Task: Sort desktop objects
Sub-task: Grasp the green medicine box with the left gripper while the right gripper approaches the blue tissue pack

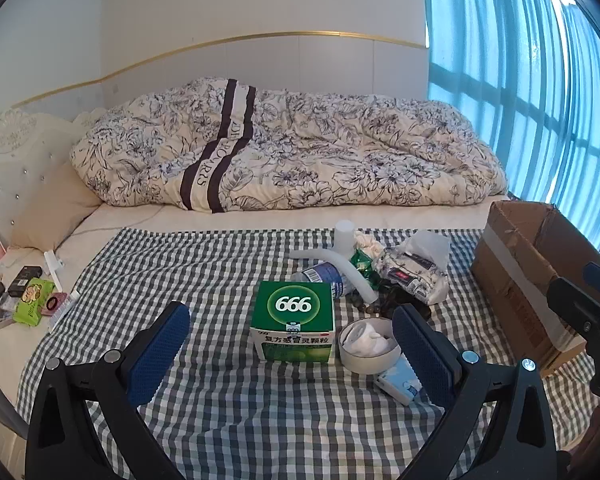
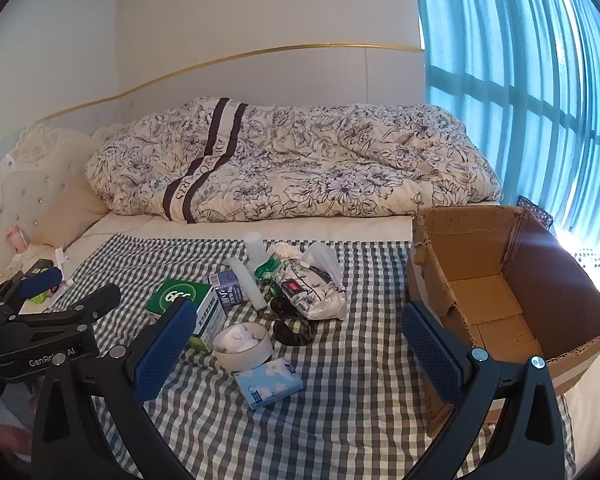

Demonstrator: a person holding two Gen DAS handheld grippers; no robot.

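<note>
Matt corrugated cardboard box [image 2: 512, 280]; soft checked cloth [image 2: 340, 380].

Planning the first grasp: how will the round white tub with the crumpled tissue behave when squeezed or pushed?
The round white tub stands open, so tilting probably spills the tissue. It looks light, likely sliding on the checked cloth. Thin walls may flex.

1. A cloth [image 2: 340, 400] is lying on the bed, with a quilt [image 2: 300, 160] lying behind it.
2. A carton [image 2: 560, 288] is sitting at the cloth's right edge.
3. A box [image 1: 293, 326] is standing left of a tape roll [image 1: 370, 346], touching it.
4. A tissue pack [image 2: 269, 382] is lying before the roll.
5. A bottle [image 1: 326, 276] is lying behind the box.
</note>
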